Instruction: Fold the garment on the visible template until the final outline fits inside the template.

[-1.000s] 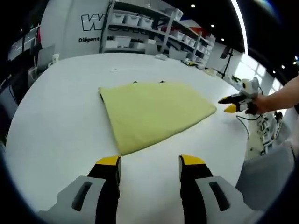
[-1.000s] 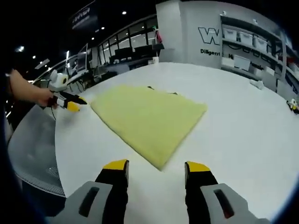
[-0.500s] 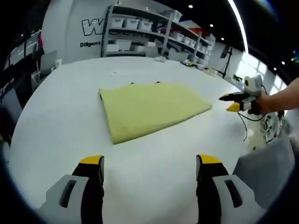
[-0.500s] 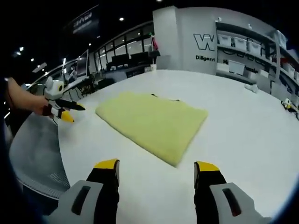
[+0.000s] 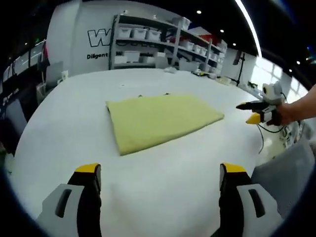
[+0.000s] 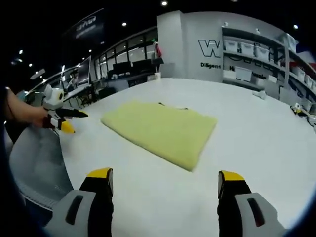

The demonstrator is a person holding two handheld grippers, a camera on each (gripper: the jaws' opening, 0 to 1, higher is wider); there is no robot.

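Your pale yellow folded fabric garment (image 5: 160, 120) lies flat as a compact four-sided packet near the middle of the white round counter (image 5: 59, 128), with only small dark marks of what is probably the template peeking out at its far edge (image 6: 173, 105). Judging by that, the folding looks essentially finished; what may remain is checking that no edge overhangs the outline, most of which is hidden under the cloth.

Your left tongs (image 5: 157, 174) are spread wide, holding nothing, low over the counter short of the garment. Your right tongs (image 6: 165, 177) are likewise spread and empty, and seen from the left gripper view (image 5: 253, 111) they hang off the counter's edge, well apart from the cloth.
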